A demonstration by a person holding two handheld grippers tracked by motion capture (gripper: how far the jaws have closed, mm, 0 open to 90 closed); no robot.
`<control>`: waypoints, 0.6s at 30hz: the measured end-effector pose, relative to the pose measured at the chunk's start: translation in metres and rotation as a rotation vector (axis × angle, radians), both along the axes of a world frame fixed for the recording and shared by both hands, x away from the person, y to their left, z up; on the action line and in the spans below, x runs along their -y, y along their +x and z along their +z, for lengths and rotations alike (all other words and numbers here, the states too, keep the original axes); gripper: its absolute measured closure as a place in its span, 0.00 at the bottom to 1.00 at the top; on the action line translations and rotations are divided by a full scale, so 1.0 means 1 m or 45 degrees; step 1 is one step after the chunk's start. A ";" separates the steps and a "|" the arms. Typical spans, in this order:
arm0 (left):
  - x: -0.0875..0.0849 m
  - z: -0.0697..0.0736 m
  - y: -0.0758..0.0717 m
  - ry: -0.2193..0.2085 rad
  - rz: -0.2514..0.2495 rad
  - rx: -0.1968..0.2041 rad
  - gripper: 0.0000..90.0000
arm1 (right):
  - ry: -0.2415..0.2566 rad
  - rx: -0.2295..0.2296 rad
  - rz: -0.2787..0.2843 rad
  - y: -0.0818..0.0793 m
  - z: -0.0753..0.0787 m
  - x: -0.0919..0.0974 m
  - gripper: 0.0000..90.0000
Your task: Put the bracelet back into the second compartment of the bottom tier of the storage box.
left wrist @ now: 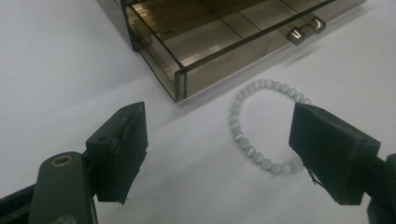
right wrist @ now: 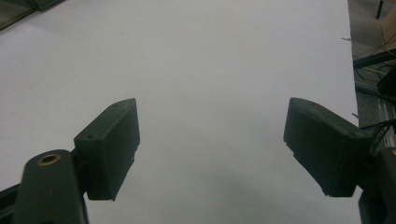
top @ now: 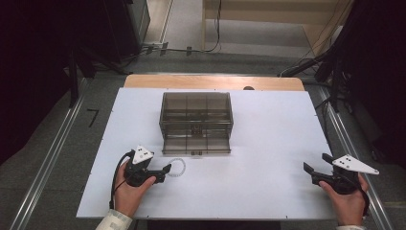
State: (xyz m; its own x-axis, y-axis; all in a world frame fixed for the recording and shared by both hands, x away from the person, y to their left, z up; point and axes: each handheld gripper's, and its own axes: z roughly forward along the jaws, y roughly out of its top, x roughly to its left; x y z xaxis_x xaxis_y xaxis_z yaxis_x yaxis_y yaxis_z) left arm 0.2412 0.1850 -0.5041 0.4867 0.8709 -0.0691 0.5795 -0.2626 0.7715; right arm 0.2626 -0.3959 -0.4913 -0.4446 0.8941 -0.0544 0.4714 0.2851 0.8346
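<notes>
The left gripper (left wrist: 217, 154) is spread wide over the white tabletop (top: 268, 143). A round bracelet of pale grey beads (left wrist: 261, 123) lies flat between its jaws, near the dark see-through plastic drawer box (left wrist: 219, 37). The right gripper (right wrist: 210, 149) is spread wide too, with bare tabletop ahead and the edge close beside it.

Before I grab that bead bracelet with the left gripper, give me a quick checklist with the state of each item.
1. Left gripper open: ok, jaws wide apart.
2. Bead bracelet between those jaws: not ok, it lies nearer the right-hand jaw.
3. Bracelet clear of the smoked plastic drawer box: ok, just in front, apart.
4. Lower drawer pulled out: ok.
5. Drawer compartments empty: ok where seen.
6. Right gripper out of the way: ok, open, far off.
</notes>
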 end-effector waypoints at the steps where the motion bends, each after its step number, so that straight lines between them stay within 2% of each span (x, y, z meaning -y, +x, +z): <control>1: 0.001 0.000 0.000 0.002 -0.002 -0.004 0.23 | -0.001 0.001 0.002 0.000 0.000 0.000 0.19; 3: 0.004 -0.001 0.001 0.024 -0.014 0.002 0.26 | -0.001 0.001 0.001 0.000 0.000 0.000 0.19; 5: 0.005 -0.001 0.002 0.023 -0.018 0.000 0.27 | -0.001 0.001 0.001 0.000 0.000 0.000 0.19; 6: 0.006 -0.002 0.002 0.046 -0.020 -0.002 0.29 | -0.001 0.001 0.003 0.000 0.000 0.000 0.19; 14: 0.008 -0.003 0.003 0.065 -0.012 0.006 0.40 | 0.000 -0.001 -0.001 0.000 0.000 0.000 0.20; 15: 0.008 -0.003 0.002 0.090 -0.009 0.008 0.42 | -0.001 -0.001 0.000 0.000 0.000 0.000 0.20; 18: 0.008 -0.004 0.003 0.093 -0.010 0.002 0.47 | -0.001 -0.002 -0.001 0.000 0.000 0.000 0.20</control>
